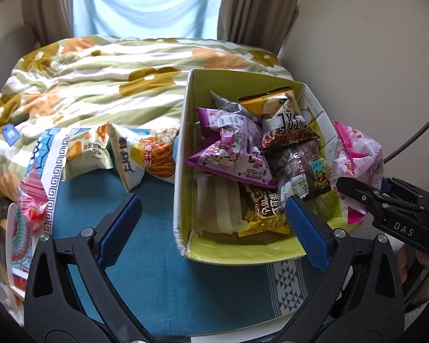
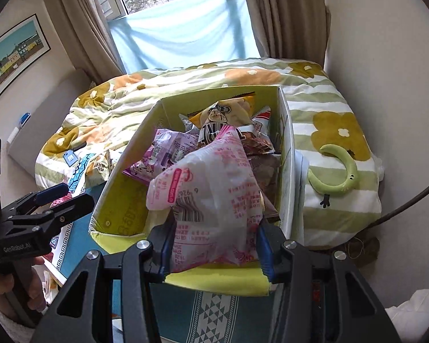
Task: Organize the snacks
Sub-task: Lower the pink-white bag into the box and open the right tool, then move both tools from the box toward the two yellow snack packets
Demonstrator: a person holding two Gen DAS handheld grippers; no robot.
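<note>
Cardboard box [image 1: 183, 188]: white outside, yellow-green inside, open at the top; it stands on a teal cloth [image 1: 157, 280] and serves as the landmark below.
Box contents: a purple packet [image 1: 234, 148] on top toward the box's left wall, a dark brown packet [image 1: 297, 168] beside it, an orange-and-white packet [image 1: 274, 103] at the far end, a yellow-and-black packet [image 1: 267, 214] lower down near the front.
Right gripper [image 2: 216, 253]: its blue-padded fingers pinch a pink-and-white snack packet [image 2: 211, 188] by its lower part, the packet held above the box's near right corner, over the other packets.
Same packet, left wrist view [image 1: 357, 163]: seen at the box's right wall, in the black tips of the right gripper [image 1: 354, 193].
Left gripper [image 1: 211, 225]: fingers spread wide and holding nothing; one pad lies left of the box over the teal cloth, the other sits over the box's front opening.
Snacks outside the box: two pale packets with orange print [image 1: 85, 151] [image 1: 146, 157] lie just left of the box; a red-and-pink packet [image 1: 33, 197] lies farther left.
Behind the box: a bed with a striped floral quilt [image 1: 100, 85] and a curtained window [image 1: 146, 3].
Right of the box: a green curved plush [image 2: 340, 174] on the quilt.
</note>
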